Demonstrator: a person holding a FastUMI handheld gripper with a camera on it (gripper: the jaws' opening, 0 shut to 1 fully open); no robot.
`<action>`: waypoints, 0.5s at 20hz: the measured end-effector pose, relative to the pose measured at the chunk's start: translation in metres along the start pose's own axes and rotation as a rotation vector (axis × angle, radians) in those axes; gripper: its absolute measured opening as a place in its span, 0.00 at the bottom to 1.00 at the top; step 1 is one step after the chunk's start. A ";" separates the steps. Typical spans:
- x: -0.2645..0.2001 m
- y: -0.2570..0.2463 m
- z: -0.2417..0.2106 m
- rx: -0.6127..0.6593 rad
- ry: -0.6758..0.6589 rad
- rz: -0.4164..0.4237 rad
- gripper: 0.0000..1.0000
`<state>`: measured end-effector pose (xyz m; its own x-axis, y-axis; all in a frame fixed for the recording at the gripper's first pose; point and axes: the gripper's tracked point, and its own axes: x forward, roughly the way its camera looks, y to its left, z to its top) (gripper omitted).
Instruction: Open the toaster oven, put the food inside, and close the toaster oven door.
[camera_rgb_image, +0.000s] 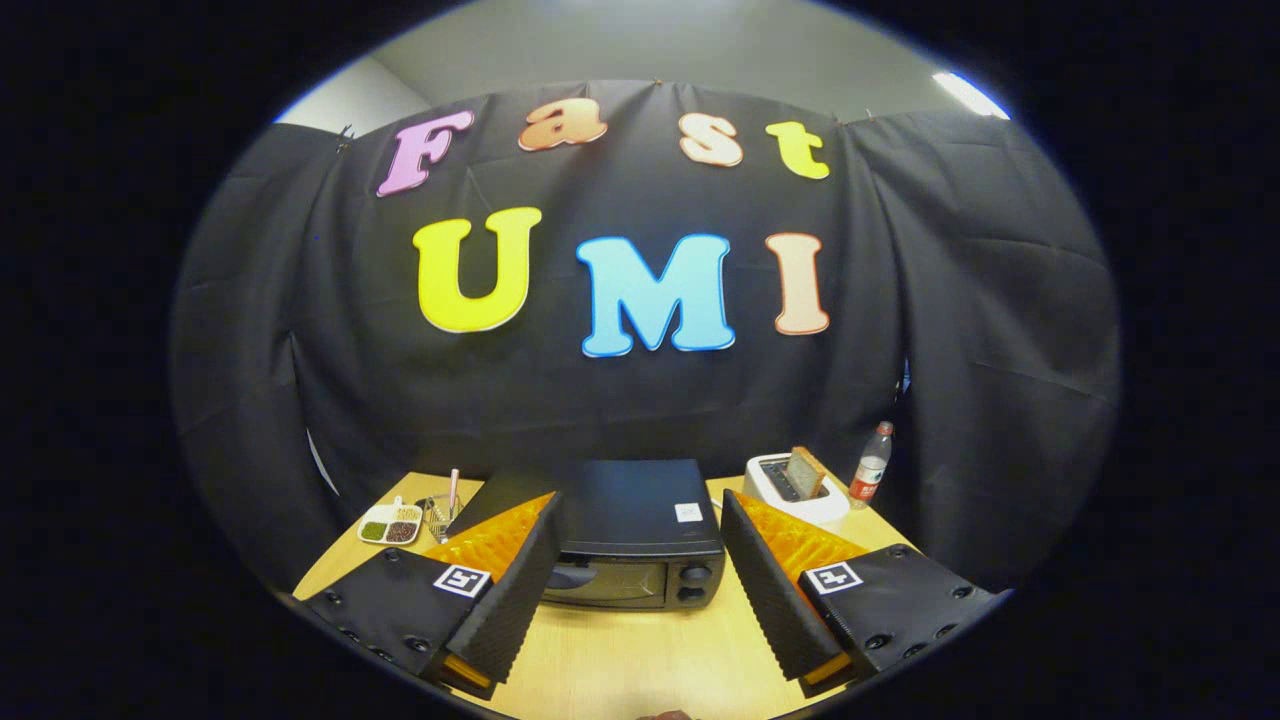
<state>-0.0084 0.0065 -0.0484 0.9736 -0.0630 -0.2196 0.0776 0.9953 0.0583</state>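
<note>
the table is seen under the gripper, whose fingers are held wide apart, empty. the toaster oven sits just ahead between them, door shut. this fits either pre-opening or after closing. the bread stands beyond in the toaster.

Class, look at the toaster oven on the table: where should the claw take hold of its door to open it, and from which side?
Grip the handle along the door's top edge on the toaster oven, coming from the front. The door faces the open claw, which holds nothing.
</note>
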 end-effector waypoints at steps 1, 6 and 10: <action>-0.012 -0.017 0.006 -0.001 -0.027 -0.017 0.98; -0.065 -0.089 0.007 -0.002 -0.089 -0.097 0.98; -0.077 -0.127 0.014 -0.034 -0.140 -0.105 0.98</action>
<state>-0.0900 -0.1162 -0.0254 0.9811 -0.1739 -0.0848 0.1752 0.9845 0.0085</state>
